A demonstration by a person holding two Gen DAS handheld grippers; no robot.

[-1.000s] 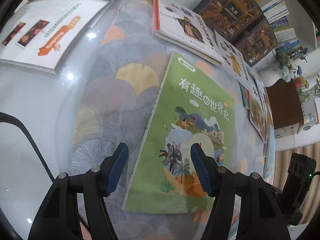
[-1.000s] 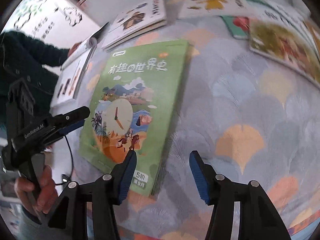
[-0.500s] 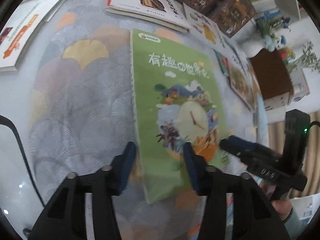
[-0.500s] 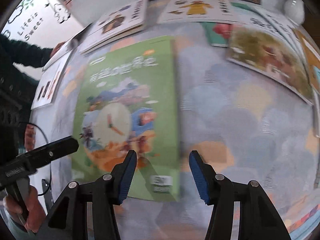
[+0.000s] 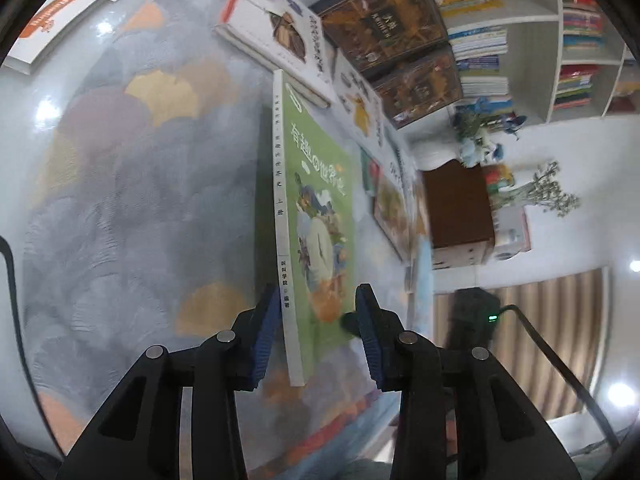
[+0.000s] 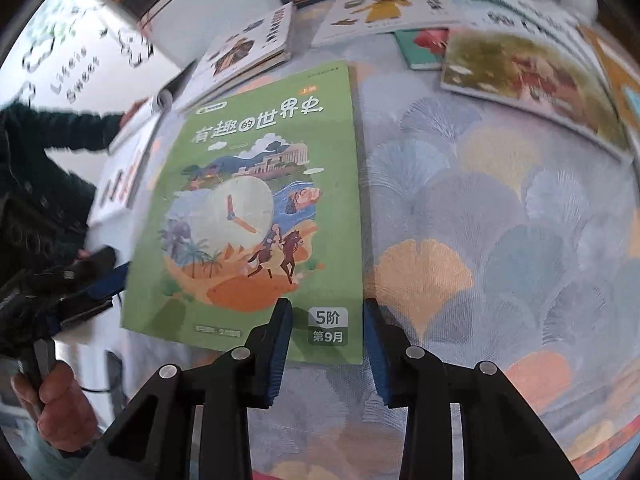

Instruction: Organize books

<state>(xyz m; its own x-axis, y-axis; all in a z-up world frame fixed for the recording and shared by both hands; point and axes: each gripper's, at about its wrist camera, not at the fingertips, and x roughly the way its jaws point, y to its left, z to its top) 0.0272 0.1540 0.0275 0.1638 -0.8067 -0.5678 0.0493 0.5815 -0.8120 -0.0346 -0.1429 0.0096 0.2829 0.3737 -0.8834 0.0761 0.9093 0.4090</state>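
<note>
While tilted, thin green book [image 5: 316,200] (white spine) inside left gripper [image 5: 317,294] and right gripper [image 6: 326,304], jaws just closing, pinch unclear.

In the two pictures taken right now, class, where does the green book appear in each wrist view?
Left wrist: green book, centre, tilted with its spine showing, between the fingers.
Right wrist: green book, centre-left, cover facing the camera.
Shared landmark: the white book with a yellow figure.
</note>
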